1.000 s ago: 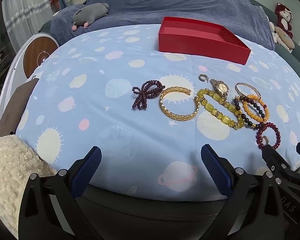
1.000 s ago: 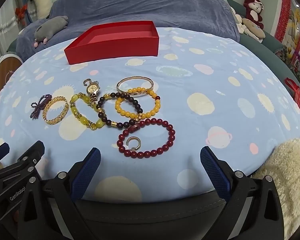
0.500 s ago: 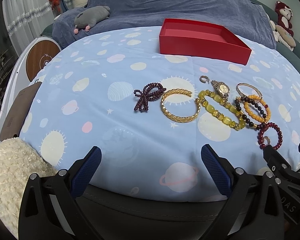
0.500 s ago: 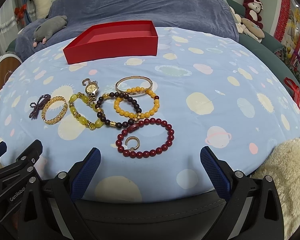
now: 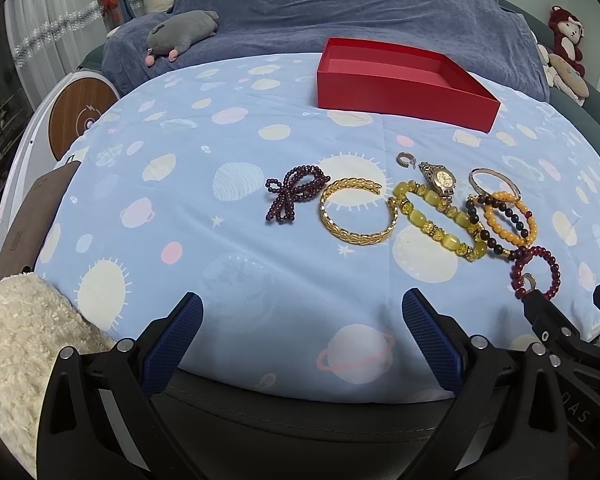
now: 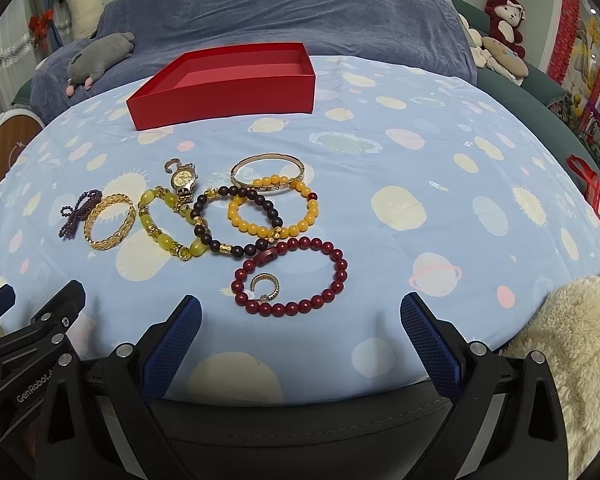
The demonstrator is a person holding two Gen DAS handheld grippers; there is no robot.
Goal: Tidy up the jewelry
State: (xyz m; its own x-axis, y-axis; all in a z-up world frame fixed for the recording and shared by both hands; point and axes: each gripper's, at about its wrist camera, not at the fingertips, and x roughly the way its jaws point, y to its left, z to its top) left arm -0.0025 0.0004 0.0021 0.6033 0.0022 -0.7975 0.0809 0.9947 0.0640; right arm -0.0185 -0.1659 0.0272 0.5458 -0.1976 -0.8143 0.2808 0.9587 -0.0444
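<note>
Several bracelets lie in a row on the blue patterned cloth (image 5: 180,216): a purple bead bow (image 5: 294,194), a gold cuff (image 5: 356,212), a yellow-green bead bracelet (image 5: 436,220), a watch (image 5: 440,178), an orange bead bracelet (image 6: 272,212) and a dark red bead bracelet (image 6: 290,276) with a small ring (image 6: 265,286) inside it. An empty red box (image 5: 400,84) stands behind them. My left gripper (image 5: 300,340) and right gripper (image 6: 300,340) are both open and empty, near the front edge.
A grey plush toy (image 5: 182,36) lies on the blue-covered sofa behind. A fluffy cream cushion (image 5: 16,340) sits at the left edge; it also shows at the right in the right wrist view (image 6: 572,340). A round wooden device (image 5: 80,116) stands at the left.
Both grippers have drawn back and risen slightly, so the jewelry sits a little farther off. Nothing on the cloth has moved.
</note>
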